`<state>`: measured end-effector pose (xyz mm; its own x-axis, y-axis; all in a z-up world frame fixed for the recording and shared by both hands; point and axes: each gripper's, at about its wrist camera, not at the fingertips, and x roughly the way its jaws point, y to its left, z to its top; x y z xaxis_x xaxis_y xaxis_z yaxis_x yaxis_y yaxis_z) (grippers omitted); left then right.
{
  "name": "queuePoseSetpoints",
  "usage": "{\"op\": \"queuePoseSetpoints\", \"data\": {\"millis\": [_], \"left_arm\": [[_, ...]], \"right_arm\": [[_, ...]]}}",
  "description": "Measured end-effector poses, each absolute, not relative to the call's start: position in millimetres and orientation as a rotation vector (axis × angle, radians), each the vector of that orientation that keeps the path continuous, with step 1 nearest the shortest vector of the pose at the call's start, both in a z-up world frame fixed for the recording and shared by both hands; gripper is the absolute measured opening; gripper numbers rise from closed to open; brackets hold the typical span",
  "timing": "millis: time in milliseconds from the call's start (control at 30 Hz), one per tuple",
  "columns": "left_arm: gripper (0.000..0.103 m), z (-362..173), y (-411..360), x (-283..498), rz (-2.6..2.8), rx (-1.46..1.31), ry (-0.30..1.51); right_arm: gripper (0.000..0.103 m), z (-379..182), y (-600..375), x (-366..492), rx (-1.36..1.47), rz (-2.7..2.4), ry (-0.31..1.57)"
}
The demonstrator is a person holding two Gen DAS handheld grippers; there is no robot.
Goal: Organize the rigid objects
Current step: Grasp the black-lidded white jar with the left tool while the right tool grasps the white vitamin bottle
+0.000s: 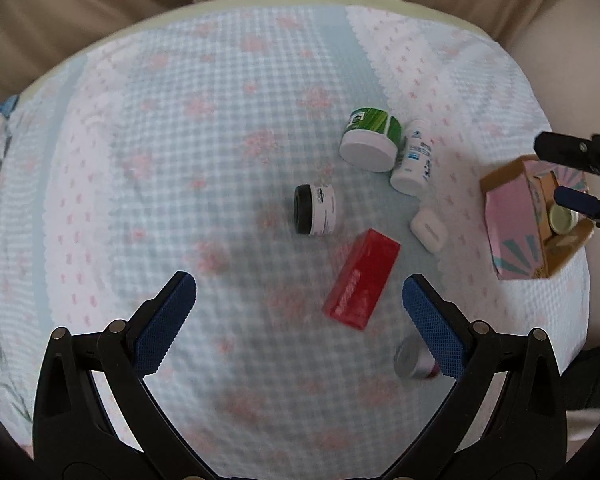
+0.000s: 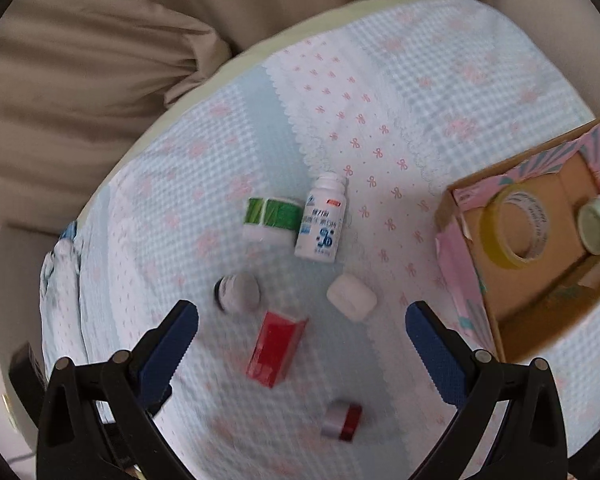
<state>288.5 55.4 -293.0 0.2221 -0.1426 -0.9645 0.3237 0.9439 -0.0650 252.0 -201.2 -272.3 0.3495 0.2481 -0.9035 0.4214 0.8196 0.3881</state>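
Surface: bed (image 1: 180, 140) under a pale blue gingham cover with pink flowers and a white bow-print band; beige bedding (image 2: 80, 80) is bunched along its far edge.
Hard to make out: both views are softly blurred; labels are unreadable, and a dark thing at the left border of the right wrist view cannot be identified.
Cut off: the cardboard box (image 2: 472, 264), pink-patterned outside, runs off the right border in the right wrist view; in the left wrist view it sits near the bed's right edge, partly behind the other tool.
Box contents: yellow tape roll (image 2: 514, 226) and a small pale green lid (image 2: 598, 228), apart from each other on the box floor.
Green-labelled jar (image 1: 370, 140): on its side, touching the white pill bottle (image 1: 414, 158), which also lies down, toward the middle of the bed.
Black-lidded jar (image 1: 314, 210): on its side, apart from the rest.
Red carton (image 1: 362, 278): lying flat, nearer the cameras.
White case (image 1: 429, 229): small, rounded, between the red carton and the box.
Silver-and-red cap (image 2: 342, 420): nearest item; in the left wrist view one fingertip partly hides it.
Left hand-held gripper (image 1: 300, 308): jaws spread wide, nothing between them, above the bed.
Right hand-held gripper (image 2: 302, 332): jaws spread wide, holding nothing, above the red carton; in the left wrist view its fingers reach over the box.
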Motion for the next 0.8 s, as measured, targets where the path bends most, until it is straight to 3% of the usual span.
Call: {"op": "queuePoseSetpoints", "data": {"millis": [167, 467, 800], "left_arm": [[0.103, -332, 41, 318, -0.314, 0.171, 1.343], [0.097, -405, 24, 352, -0.297, 0.168, 1.422], [0.088, -443, 10, 364, -0.295, 0.135, 1.453]], "right_arm": [[0.102, -316, -210, 296, 0.681, -0.134, 1.291], [0.078, -400, -211, 348, 0.735, -0.144, 1.427], [0.067, -436, -206, 365, 0.739, -0.185, 1.508]]}}
